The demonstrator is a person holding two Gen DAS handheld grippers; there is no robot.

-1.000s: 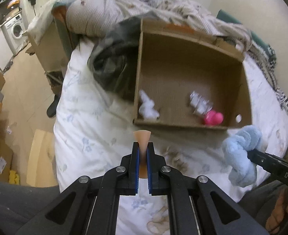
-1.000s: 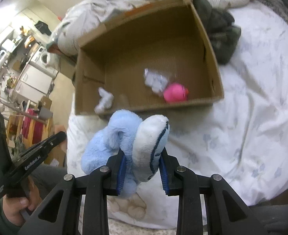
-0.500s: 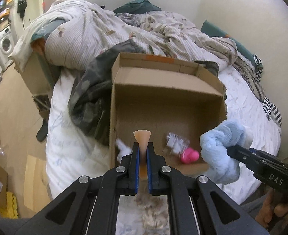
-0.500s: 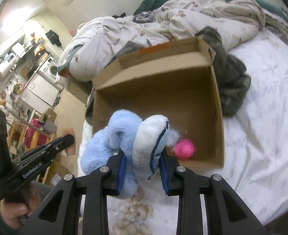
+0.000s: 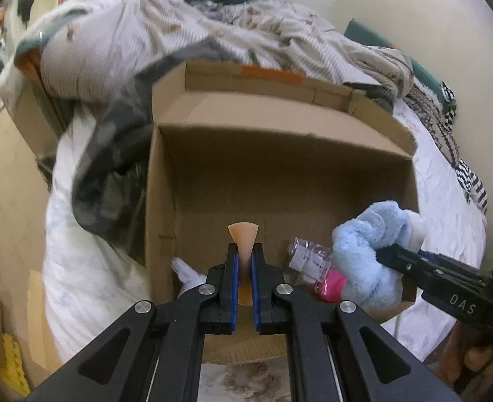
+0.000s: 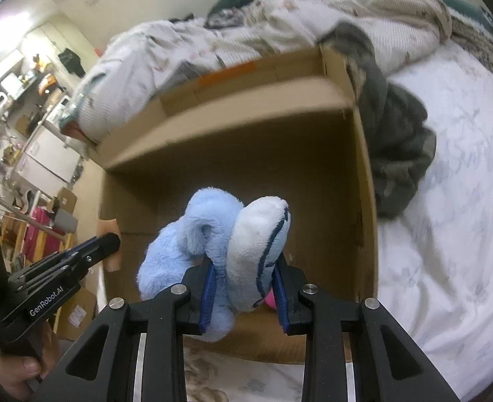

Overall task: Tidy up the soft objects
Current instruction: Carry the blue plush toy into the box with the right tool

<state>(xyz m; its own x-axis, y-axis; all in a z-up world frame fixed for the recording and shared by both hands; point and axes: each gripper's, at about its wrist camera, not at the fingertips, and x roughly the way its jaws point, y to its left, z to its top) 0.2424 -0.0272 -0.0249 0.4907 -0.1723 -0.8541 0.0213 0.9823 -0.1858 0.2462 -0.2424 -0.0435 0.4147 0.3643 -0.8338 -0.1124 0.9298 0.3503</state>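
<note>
An open cardboard box (image 5: 280,134) lies on the bed; it also shows in the right wrist view (image 6: 233,124). My left gripper (image 5: 243,268) is shut on a thin peach-coloured soft piece (image 5: 243,234) and holds it over the box's near edge. My right gripper (image 6: 243,288) is shut on a light blue and white plush toy (image 6: 219,231), held over the box's near right part; the toy also shows in the left wrist view (image 5: 370,251). Inside the box lie a white soft item (image 5: 186,271), a clear packet (image 5: 308,258) and a pink ball (image 5: 331,284).
The box rests on a white floral bedsheet (image 6: 447,217). A dark camouflage garment (image 5: 112,154) lies against the box's left side, another dark garment (image 6: 397,140) against its right side. Rumpled striped bedding (image 5: 212,30) is piled behind. Cardboard and clutter sit on the floor at left.
Both grippers have moved forward and lower toward the box, which now fills the views. The plush and the peach piece now hang over the box's near edge.
</note>
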